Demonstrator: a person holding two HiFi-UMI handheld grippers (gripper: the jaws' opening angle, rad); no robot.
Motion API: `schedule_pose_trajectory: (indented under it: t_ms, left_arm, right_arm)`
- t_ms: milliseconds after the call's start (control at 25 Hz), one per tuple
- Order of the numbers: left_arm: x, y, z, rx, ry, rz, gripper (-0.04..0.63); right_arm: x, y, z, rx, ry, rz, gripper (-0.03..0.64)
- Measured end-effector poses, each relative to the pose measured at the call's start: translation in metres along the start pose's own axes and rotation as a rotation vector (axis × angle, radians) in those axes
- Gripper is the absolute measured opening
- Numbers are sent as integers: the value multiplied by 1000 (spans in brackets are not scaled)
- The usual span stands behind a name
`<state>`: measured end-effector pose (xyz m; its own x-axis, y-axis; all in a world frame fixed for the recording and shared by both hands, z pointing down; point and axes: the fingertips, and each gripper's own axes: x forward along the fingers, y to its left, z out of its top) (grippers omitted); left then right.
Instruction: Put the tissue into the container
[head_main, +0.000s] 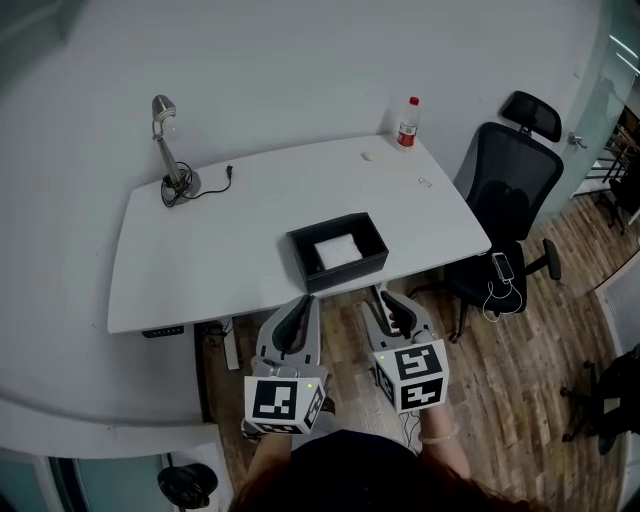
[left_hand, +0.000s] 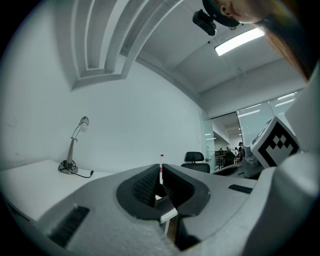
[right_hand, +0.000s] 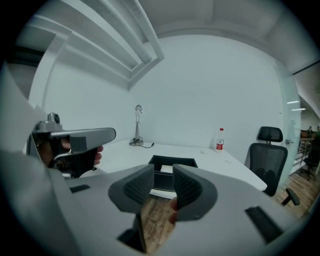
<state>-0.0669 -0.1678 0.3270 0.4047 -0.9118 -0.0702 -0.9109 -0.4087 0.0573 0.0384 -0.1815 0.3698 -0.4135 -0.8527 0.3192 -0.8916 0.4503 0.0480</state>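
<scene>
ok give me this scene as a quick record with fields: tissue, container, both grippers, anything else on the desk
tissue: white, lying inside the container
container: black open box near the front edge of the desk
left gripper: jaws together, nothing held, in front of the desk
right gripper: jaws apart, empty, beside the left one
others: lamp back left, bottle back right, chair at the right
task: tissue looks already in place

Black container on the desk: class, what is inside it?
A white tissue lies inside the black container. Whatever is under the tissue is covered.
</scene>
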Motion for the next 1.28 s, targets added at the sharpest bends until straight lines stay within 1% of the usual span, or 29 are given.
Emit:
schedule_pose_trajectory:
  t_ms: [320,520,720,960,1280]
  left_arm:
    - [-22,-26,6,28,1,31,37]
    - [-30,-48,14,57,-5,32,37]
    - [-37,-68,16,68,2,28,37]
    - [-49,-91,17,82,17,28,37]
    - [-68,-112,12,86,40,31,37]
  right_arm:
    - [-34,1,1,-22,-57,18,87]
    - [-56,-7,6,-1,-110,9,28]
    - [-78,-10,14,42,-170,38,20]
    - [-108,-8,21,36,-246,64,20]
    - [-141,-11,21,22,-318,53,20]
